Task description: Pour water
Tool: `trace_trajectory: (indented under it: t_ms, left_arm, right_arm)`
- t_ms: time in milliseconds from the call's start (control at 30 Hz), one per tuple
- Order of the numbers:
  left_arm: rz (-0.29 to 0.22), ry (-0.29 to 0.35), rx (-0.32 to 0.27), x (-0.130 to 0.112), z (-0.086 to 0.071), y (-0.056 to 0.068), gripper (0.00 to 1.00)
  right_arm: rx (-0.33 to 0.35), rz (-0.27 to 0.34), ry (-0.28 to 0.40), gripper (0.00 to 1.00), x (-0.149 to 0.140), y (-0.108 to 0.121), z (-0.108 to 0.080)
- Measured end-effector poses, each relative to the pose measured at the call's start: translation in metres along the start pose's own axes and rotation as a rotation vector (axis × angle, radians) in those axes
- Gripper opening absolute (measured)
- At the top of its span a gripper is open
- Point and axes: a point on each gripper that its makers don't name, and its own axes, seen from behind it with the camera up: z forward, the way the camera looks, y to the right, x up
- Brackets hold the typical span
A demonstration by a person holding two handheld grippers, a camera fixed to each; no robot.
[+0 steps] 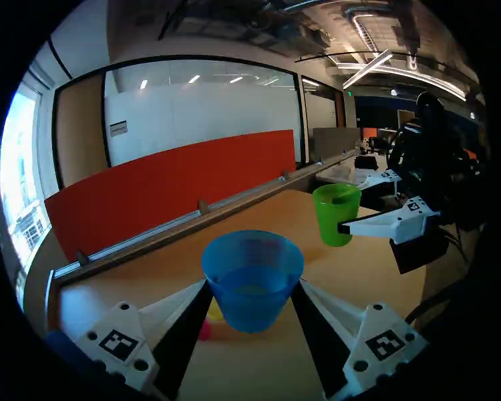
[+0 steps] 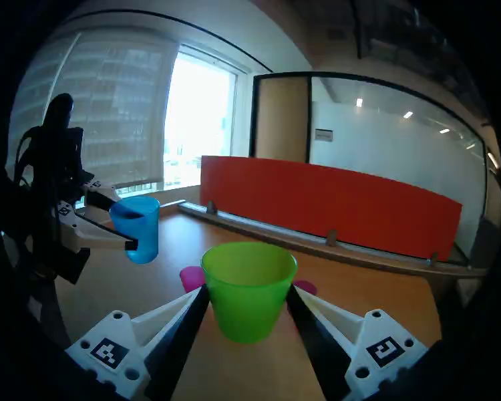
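Holding the blue cup [image 1: 252, 281] upright with water in it, the left hand-held gripper [image 1: 252, 289] is closed on its sides. The green cup [image 1: 335, 212], clamped upright in the right hand-held gripper [image 2: 248, 294], hangs near at two o'clock, above the tabletop [image 1: 357, 267]. Pouring likely means tipping that way.

Our left gripper [image 1: 250, 294] and right gripper [image 2: 248, 297] look alike: white tapered fingers [image 1: 347, 317] lined with black pads [image 1: 184, 327], each bearing a square black-and-white marker [image 1: 119, 343] with dark screws [image 1: 141, 365] around it. We see black housing [image 1: 421, 250] behind the far gripper's fingers.
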Motion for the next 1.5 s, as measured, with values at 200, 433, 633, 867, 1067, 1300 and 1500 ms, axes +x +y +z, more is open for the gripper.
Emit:
trace_trajectory:
  t_ms: [200,433,633,867,1067,1300,1500]
  left_arm:
    - [0.062,0.003,-0.006,0.009,0.008,-0.001,0.81]
    - [0.140,0.006,-0.017,0.018,0.017,-0.002,0.81]
    - [0.215,0.011,-0.023,0.025,0.024,-0.001,0.81]
    - [0.278,0.019,-0.023,0.038,0.031,-0.003,0.81]
    - [0.343,0.029,-0.012,0.049,0.036,-0.007,0.81]
    - [0.414,0.038,-0.020,0.056,0.043,0.001,0.81]
    - [0.472,0.046,-0.022,0.060,0.049,0.009,0.81]
  right_arm:
    - [0.015,-0.004,-0.010,0.87,-0.005,-0.003,0.002]
    - [0.034,-0.010,-0.021,0.87,-0.010,-0.007,0.005]
    - [0.046,-0.012,-0.027,0.86,-0.013,-0.010,0.006]
    - [0.068,-0.022,-0.034,0.87,-0.016,-0.015,0.008]
    - [0.082,-0.026,-0.037,0.87,-0.017,-0.019,0.009]
    - [0.099,-0.030,-0.039,0.87,-0.017,-0.024,0.010]
    - [0.111,-0.032,-0.040,0.87,-0.017,-0.028,0.010]
